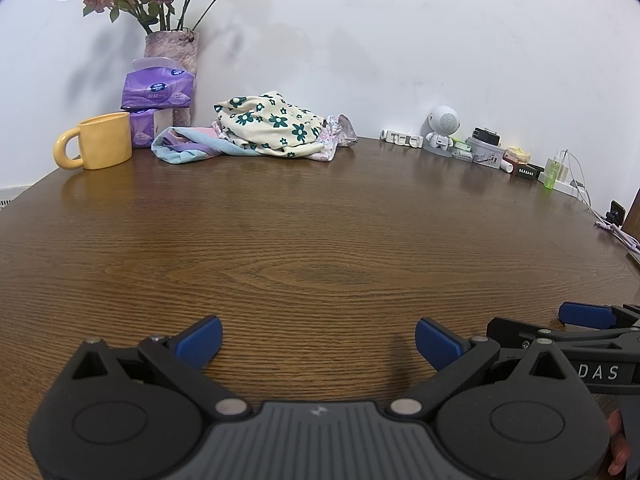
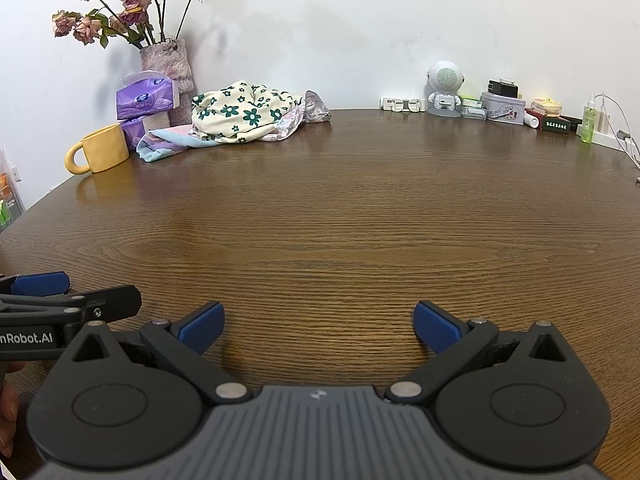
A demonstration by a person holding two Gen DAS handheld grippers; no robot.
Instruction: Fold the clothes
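A pile of crumpled clothes point(image 1: 264, 128) lies at the far left of the brown wooden table point(image 1: 320, 240), by the wall. On top is a cream cloth with dark green flowers; a pale blue and pink cloth point(image 1: 184, 148) sticks out at its left. The pile also shows in the right wrist view point(image 2: 244, 114). My left gripper point(image 1: 318, 342) is open and empty, low over the near table edge, far from the pile. My right gripper point(image 2: 318, 326) is open and empty, just to its right; one of its blue fingers point(image 1: 586, 315) shows in the left wrist view.
A yellow mug point(image 1: 98, 146), purple tissue packs point(image 1: 158, 92) and a vase of dried roses point(image 1: 172, 52) stand left of the pile. A white robot-shaped speaker point(image 1: 442, 128), a tin point(image 2: 502, 108), small boxes, a green bottle point(image 2: 588, 124) and cables line the back right.
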